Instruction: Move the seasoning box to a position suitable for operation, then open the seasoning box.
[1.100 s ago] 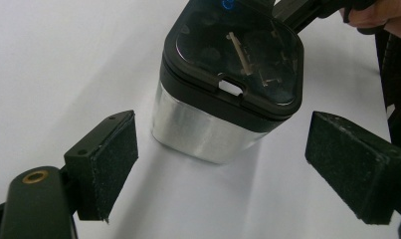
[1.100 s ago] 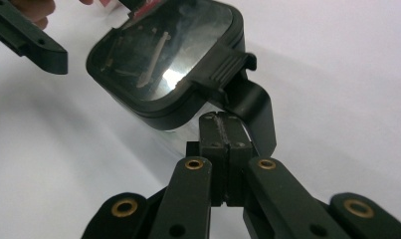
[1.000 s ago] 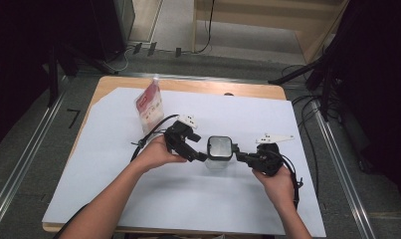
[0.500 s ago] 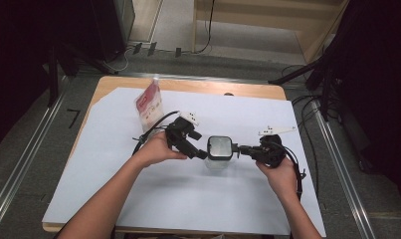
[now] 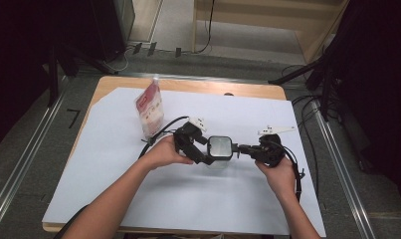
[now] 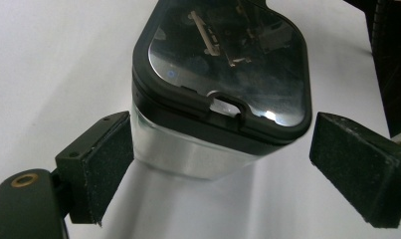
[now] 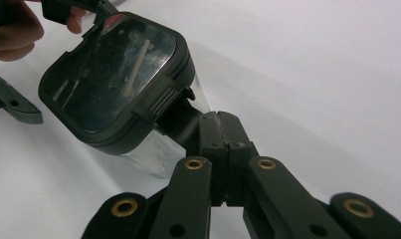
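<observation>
The high view shows a clear square container with a black-framed lid [image 5: 220,149] standing on the white sheet [image 5: 113,189] in the middle of the table, between the two grippers. The right gripper [image 7: 219,130] has its jaws fully closed, and they seem to pinch the black latch at the lid's edge. The left gripper [image 6: 218,167] is open, its pads on both sides of the container body without pressing it. I judge the lid is not yet off; the opening is only prepared. A red and white pouch [image 5: 149,107] lies well apart.
</observation>
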Demonstrator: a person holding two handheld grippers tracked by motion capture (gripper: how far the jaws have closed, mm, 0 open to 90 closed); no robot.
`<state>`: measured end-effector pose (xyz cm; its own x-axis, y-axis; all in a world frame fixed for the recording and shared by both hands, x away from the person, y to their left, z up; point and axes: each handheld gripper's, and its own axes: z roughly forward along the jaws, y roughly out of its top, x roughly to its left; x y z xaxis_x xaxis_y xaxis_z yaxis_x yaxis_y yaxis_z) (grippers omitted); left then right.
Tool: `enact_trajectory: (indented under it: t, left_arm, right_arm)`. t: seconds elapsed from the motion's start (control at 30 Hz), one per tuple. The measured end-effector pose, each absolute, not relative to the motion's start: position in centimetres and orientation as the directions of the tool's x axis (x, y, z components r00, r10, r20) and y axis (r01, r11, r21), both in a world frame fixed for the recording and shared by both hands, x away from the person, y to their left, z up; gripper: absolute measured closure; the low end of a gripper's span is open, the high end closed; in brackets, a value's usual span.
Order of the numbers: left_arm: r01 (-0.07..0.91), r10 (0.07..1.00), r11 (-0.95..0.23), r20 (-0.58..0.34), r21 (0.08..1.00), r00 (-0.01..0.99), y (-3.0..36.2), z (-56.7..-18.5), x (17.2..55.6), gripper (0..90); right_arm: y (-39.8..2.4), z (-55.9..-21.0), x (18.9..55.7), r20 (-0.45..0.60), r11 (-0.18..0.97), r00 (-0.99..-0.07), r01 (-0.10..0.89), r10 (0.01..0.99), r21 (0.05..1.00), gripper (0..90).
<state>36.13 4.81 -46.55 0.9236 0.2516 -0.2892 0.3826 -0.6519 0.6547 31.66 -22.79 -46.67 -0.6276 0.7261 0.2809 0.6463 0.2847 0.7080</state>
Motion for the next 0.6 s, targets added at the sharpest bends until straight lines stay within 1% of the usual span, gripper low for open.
enact_trajectory:
  t: [0.17,0.23,0.33,0.6]
  left_arm:
    - [0.38,0.258,-0.647,-0.28,0.661,0.925,4.5,-46.7,36.3,12.0]
    - [0.391,0.258,-0.638,-0.295,0.663,0.92,4.3,-46.7,36.3,12.1]
    - [0.37,0.254,-0.648,-0.269,0.666,0.929,4.0,-46.7,36.3,11.9]
    - [0.353,0.238,-0.645,-0.261,0.677,0.935,3.7,-46.9,36.5,11.1]
  right_arm:
    - [-22.8,-46.7,31.6,0.281,0.282,-0.625,0.647,0.729,0.708,90.0]
    - [-22.8,-46.7,31.6,0.278,0.283,-0.626,0.644,0.728,0.71,90.0]
    - [-22.7,-46.7,31.6,0.276,0.285,-0.627,0.644,0.729,0.71,90.0]
    - [-22.7,-46.7,31.7,0.277,0.28,-0.622,0.645,0.732,0.711,90.0]
